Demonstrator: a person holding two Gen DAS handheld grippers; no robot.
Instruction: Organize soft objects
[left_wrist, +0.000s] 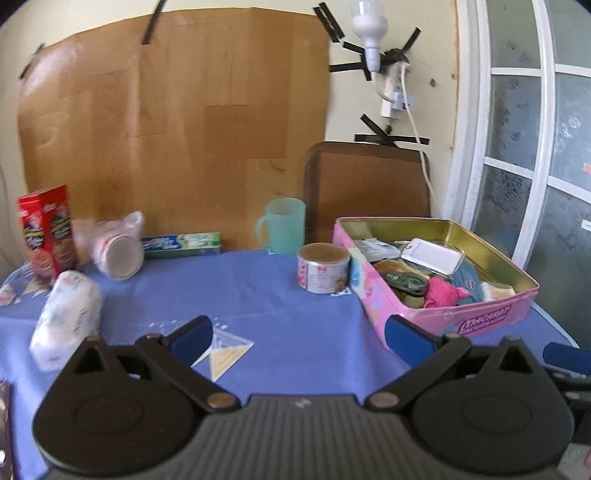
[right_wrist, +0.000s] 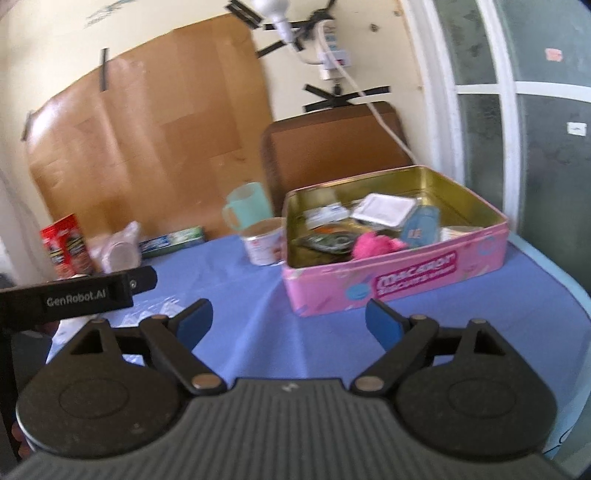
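Both sets of jaws stand wide apart with nothing between them: our left gripper (left_wrist: 299, 338) and right gripper (right_wrist: 290, 325) each hang over bare blue tablecloth (left_wrist: 258, 288).

What the left view gives us and the right barely does: a white soft pack (left_wrist: 66, 317) lying on the cloth, well left of the left jaws and a bit ahead of them. In the right view that spot is mostly covered by the black body of the other gripper crossing the left edge. The left view also shows a yellow triangle print on the cloth just past the left finger.

What the right view does better: the front wall of the pink tin (right_wrist: 399, 280) faces us square, though the label is too blurry to read properly. The pink fluffy thing (right_wrist: 373, 245) sits inside the tin near that front wall, ahead of the right jaws and apart from them. In the left view the same pink fluffy thing (left_wrist: 443, 291) lies ahead and right of the jaws, inside the tin with several packets we can't really identify.

Shared stuff, all soft-focus: a small can (left_wrist: 323, 267) touching or just beside the tin's left side, a green mug (left_wrist: 282, 225), a red box (left_wrist: 48, 232), a toothpaste carton (left_wrist: 181, 243) and a bagged tub (left_wrist: 118, 251) at the back.
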